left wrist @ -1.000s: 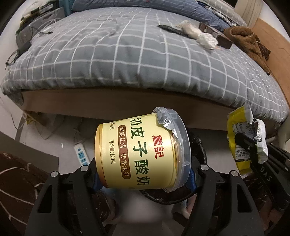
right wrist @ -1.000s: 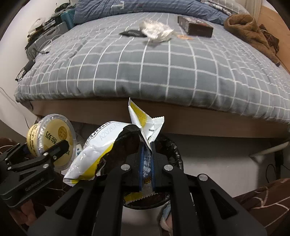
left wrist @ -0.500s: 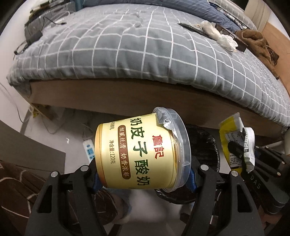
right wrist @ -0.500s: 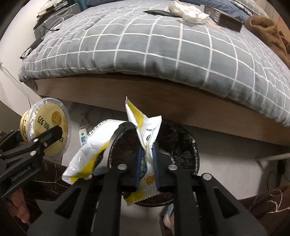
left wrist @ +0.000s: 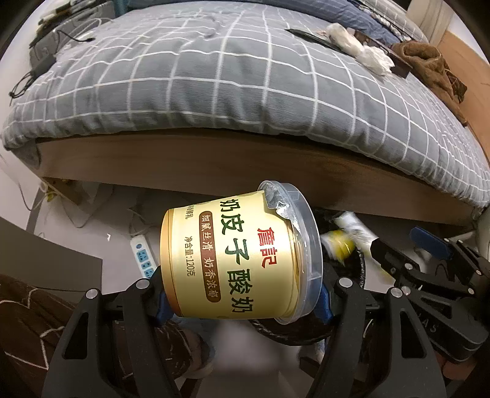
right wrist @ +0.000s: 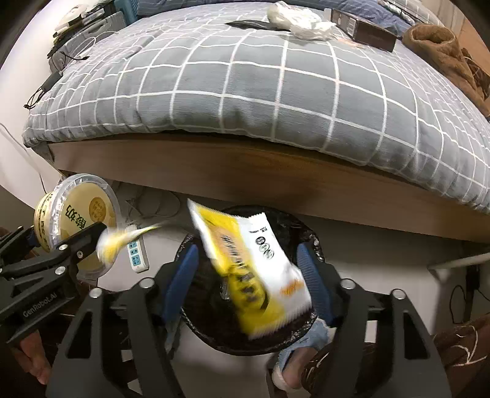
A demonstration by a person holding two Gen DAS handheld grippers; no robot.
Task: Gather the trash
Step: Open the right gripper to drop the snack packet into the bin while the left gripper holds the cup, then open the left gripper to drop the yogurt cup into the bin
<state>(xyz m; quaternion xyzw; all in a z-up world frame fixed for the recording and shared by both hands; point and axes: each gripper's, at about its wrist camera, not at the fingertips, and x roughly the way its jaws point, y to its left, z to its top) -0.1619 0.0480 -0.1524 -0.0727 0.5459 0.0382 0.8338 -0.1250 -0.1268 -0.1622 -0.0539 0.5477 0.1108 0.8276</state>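
My left gripper [left wrist: 242, 294] is shut on a yellow yogurt cup [left wrist: 242, 257] with a clear lid, held on its side above the floor; the cup also shows in the right wrist view [right wrist: 76, 220]. My right gripper [right wrist: 248, 275] is open, its jaws wide apart. A yellow-and-white snack wrapper [right wrist: 254, 269] is loose between them, blurred, over the black-lined trash bin [right wrist: 309, 232]. A second blurred yellow wrapper [right wrist: 122, 242] is in the air to the left. In the left wrist view the wrappers [left wrist: 343, 242] are over the bin [left wrist: 358, 269].
A bed with a grey checked duvet [right wrist: 260, 85] and wooden side board [right wrist: 275, 180] runs just behind the bin. White crumpled trash [right wrist: 300, 18], a dark box [right wrist: 364, 33] and brown clothing [right wrist: 444, 52] lie on it. A power strip [right wrist: 136, 255] lies on the floor.
My right gripper has opened and let go of the wrappers, which now fall toward the bin. My left gripper still holds the yogurt cup, closer to the bin.
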